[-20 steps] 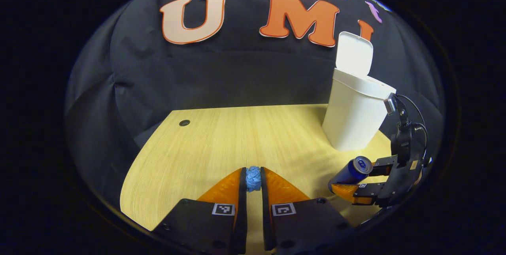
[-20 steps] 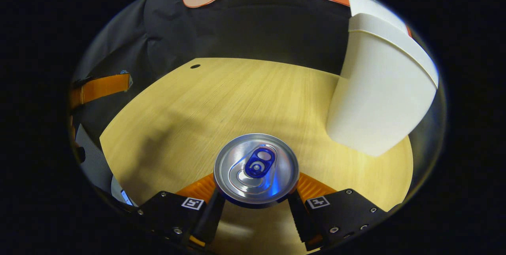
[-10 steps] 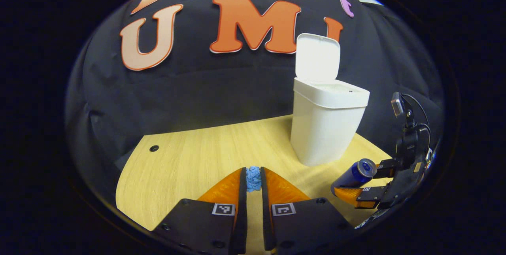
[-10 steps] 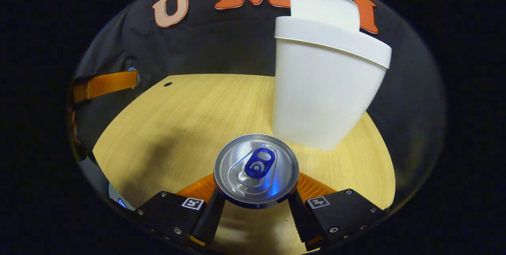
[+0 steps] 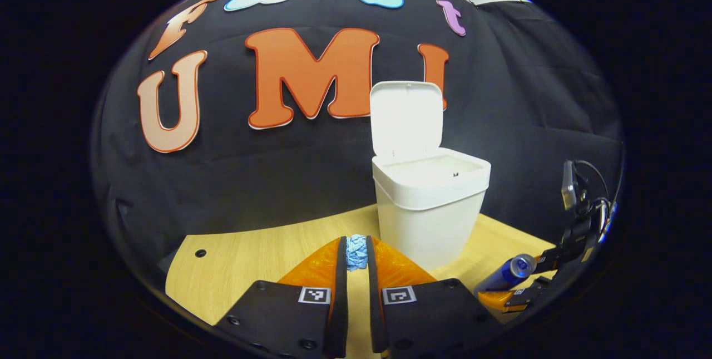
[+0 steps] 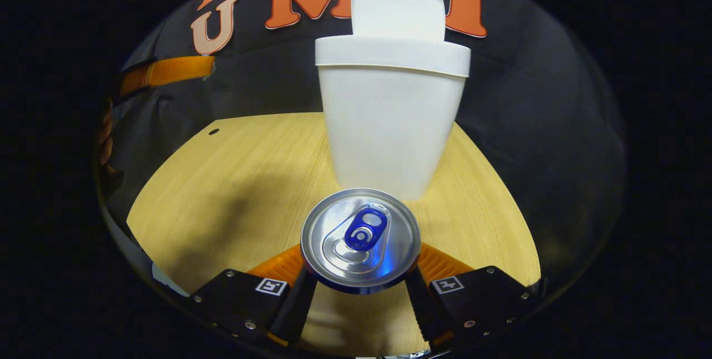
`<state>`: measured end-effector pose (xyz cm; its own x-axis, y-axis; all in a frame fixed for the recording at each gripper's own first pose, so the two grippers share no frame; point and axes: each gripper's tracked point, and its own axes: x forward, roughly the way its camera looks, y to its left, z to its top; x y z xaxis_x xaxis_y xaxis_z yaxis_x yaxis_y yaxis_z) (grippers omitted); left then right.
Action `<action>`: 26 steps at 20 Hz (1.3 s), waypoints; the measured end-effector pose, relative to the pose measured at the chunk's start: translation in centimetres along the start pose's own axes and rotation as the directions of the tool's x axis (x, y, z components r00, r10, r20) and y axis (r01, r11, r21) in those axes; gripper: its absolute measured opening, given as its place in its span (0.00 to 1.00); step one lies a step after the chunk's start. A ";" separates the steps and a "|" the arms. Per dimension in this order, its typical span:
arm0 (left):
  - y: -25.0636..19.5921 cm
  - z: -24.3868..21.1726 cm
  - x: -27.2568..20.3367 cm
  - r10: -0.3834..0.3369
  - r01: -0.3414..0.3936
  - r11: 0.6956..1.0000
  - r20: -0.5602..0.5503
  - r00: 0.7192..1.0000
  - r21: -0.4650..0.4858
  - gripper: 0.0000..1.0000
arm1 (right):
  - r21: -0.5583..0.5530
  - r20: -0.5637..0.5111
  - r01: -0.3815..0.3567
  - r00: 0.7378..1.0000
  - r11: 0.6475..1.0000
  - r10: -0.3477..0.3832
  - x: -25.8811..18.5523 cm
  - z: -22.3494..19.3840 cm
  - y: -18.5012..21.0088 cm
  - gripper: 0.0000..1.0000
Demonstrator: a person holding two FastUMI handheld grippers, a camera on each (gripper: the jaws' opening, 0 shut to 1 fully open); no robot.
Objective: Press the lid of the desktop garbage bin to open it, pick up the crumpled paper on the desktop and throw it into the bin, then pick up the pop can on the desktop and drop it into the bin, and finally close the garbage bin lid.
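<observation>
In the left gripper view, my left gripper [image 5: 356, 256] is shut on a small blue crumpled paper [image 5: 356, 252], lifted above the table. Just right of it and farther back stands the white garbage bin [image 5: 428, 211] with its lid [image 5: 406, 119] upright and open. At the far right of that view the right gripper [image 5: 525, 281] holds the blue pop can [image 5: 506, 274]. In the right gripper view, my right gripper [image 6: 360, 270] is shut on the pop can [image 6: 360, 239], silver top facing the camera. The bin [image 6: 389, 119] stands straight ahead behind it, lid [image 6: 398, 11] raised.
The light wooden table [image 6: 245, 181] has a small dark hole [image 6: 213, 132] near its far left edge. The left gripper's finger [image 6: 167, 71] shows at the upper left of the right gripper view. Black cloth walls close the booth behind the bin.
Both grippers have risen and turned toward the bin, each keeping its load. The bin has shifted from the right toward the centre of both views and its open top now shows.
</observation>
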<state>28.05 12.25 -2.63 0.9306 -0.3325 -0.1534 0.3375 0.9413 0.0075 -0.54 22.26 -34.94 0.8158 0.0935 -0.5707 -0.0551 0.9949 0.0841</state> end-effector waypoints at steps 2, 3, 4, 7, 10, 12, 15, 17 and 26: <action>-0.4 1.1 0.5 -0.005 0.005 1.000 0.036 0.999 -0.019 0.20 | 0.004 0.004 0.007 1.000 1.000 -0.007 0.1 0.1 -0.1 0.80; -0.7 1.7 0.9 -0.011 0.013 1.000 0.052 0.999 -0.029 0.20 | 0.004 0.006 0.009 1.000 1.000 -0.009 0.2 0.1 -0.1 0.79; -0.9 2.1 1.1 -0.012 0.014 0.999 0.066 0.998 -0.036 0.20 | 0.004 0.006 0.013 1.000 1.000 -0.013 0.2 0.1 -0.3 0.79; -1.5 3.6 1.9 -0.024 0.029 0.999 0.111 0.994 -0.045 0.20 | 0.008 0.006 0.018 1.000 1.000 -0.018 -0.3 -0.3 -0.8 0.79; -2.3 5.0 3.0 -0.048 0.054 0.998 0.153 0.987 -0.036 0.19 | 0.021 0.006 0.022 1.000 1.000 -0.022 -1.1 -0.9 -1.9 0.79; -3.0 5.5 3.7 -0.058 0.067 0.997 0.167 0.984 -0.044 0.20 | 0.027 0.008 0.022 1.000 0.999 -0.022 -1.4 -1.4 -2.6 0.79; -4.1 5.6 4.4 -0.074 0.084 0.995 0.156 0.985 -0.054 0.20 | 0.029 0.014 0.028 0.999 0.999 -0.029 -1.9 -2.0 -3.5 0.79; -4.6 5.6 4.9 -0.085 0.094 0.994 0.152 0.985 -0.053 0.20 | 0.034 0.016 0.032 0.999 0.999 -0.033 -1.9 -2.3 -3.9 0.80; -6.0 3.5 6.3 -0.103 0.107 0.991 0.052 0.993 -0.077 0.24 | 0.072 0.017 0.034 0.999 0.997 -0.035 -1.1 -2.7 -5.6 0.79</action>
<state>32.40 4.30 -0.22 0.8968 -0.4306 -0.1015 0.4234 0.9019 -0.0852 -2.66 16.65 -37.00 0.8267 0.0580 -0.5597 0.0141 0.9922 0.1237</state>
